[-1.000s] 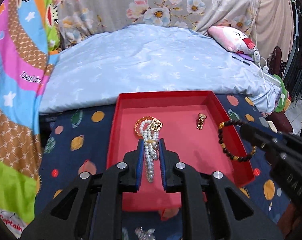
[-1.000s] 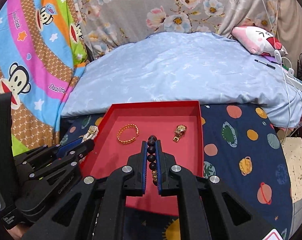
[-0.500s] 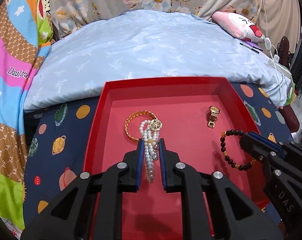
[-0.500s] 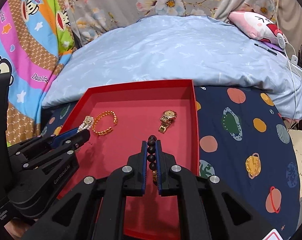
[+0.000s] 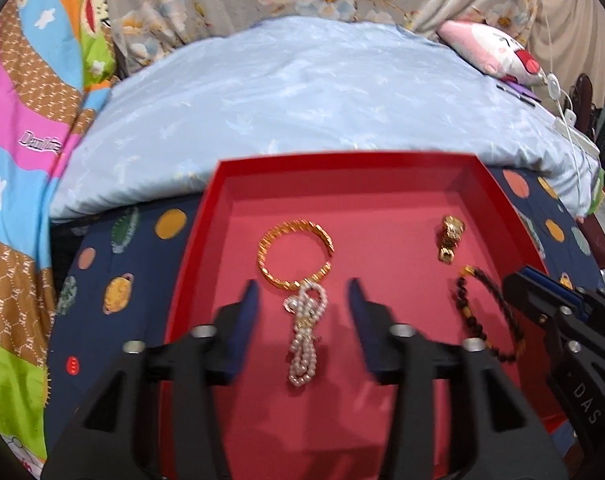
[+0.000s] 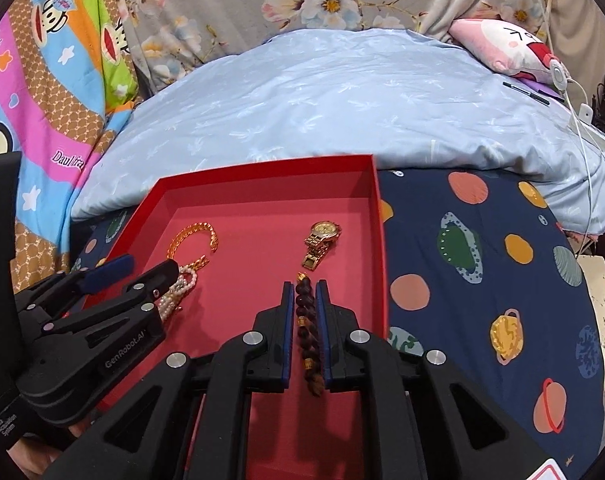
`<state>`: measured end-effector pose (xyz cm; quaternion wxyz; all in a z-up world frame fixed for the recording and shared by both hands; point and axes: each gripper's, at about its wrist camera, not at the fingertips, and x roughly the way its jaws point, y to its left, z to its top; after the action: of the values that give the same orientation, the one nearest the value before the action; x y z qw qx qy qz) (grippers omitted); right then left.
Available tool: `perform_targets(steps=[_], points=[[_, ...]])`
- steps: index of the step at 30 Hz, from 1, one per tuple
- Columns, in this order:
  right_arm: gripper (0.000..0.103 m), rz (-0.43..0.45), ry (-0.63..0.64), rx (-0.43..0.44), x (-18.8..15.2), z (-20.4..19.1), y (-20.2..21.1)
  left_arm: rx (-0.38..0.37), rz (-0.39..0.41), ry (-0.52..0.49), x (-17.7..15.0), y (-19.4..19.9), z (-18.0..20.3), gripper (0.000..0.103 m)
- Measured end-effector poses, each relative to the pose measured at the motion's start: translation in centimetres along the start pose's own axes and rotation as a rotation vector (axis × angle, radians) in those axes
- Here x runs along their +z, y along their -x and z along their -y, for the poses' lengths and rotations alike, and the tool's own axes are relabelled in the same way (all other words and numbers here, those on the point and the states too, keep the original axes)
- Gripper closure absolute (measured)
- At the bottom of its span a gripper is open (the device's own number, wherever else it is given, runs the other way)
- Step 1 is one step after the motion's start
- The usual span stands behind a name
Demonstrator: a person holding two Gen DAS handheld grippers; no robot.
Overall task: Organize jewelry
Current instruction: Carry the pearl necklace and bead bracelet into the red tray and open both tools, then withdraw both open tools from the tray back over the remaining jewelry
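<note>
A red tray (image 5: 342,168) (image 6: 262,168) lies on the bed. In it are a gold bangle (image 5: 295,254) (image 6: 194,240), a gold watch (image 5: 449,238) (image 6: 320,242) and a pearl bracelet (image 5: 305,334) (image 6: 178,290). My left gripper (image 5: 302,296) (image 6: 142,270) is open with the pearl bracelet lying free on the tray floor between its fingers. My right gripper (image 6: 305,292) (image 5: 542,280) is shut on a dark bead bracelet (image 6: 308,332) (image 5: 478,316), low over the tray's right part.
The tray rests on a navy planet-print sheet (image 6: 482,272). A light blue duvet (image 5: 322,100) lies behind it, with floral pillows and a pink plush toy (image 6: 506,46) at the back right. A colourful monkey blanket (image 5: 18,140) is on the left.
My left gripper has opened and the pearl bracelet now lies on the tray floor. Both grippers have moved forward and lower over the tray; the right one still grips the bead bracelet.
</note>
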<state>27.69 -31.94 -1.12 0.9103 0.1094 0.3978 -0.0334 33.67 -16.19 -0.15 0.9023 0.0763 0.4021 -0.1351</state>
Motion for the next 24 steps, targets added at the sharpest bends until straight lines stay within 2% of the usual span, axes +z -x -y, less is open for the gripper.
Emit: perform_targets(steps=[4,7,12,18,24], points=[[0.078,0.036,-0.019,-0.017,0.1,0.7,2.0,0.003,0.049,0.030,0.4,2.3,-1.1,0.035],[0.076,0.065,-0.014,-0.032,-0.2,0.8,4.2,0.029,0.087,0.028,0.3,4.9,-2.2,0.031],[0.066,0.110,0.033,-0.071,-1.9,0.0,8.4,0.064,0.112,0.030,-1.3,8.9,-4.4,0.030],[0.062,0.108,0.086,-0.081,-6.5,-2.5,12.3,0.062,0.059,0.055,-6.0,12.5,-7.1,0.029],[0.062,0.035,0.090,-0.065,-11.8,-4.4,14.0,0.058,-0.022,0.096,-12.2,14.3,-9.3,0.029]])
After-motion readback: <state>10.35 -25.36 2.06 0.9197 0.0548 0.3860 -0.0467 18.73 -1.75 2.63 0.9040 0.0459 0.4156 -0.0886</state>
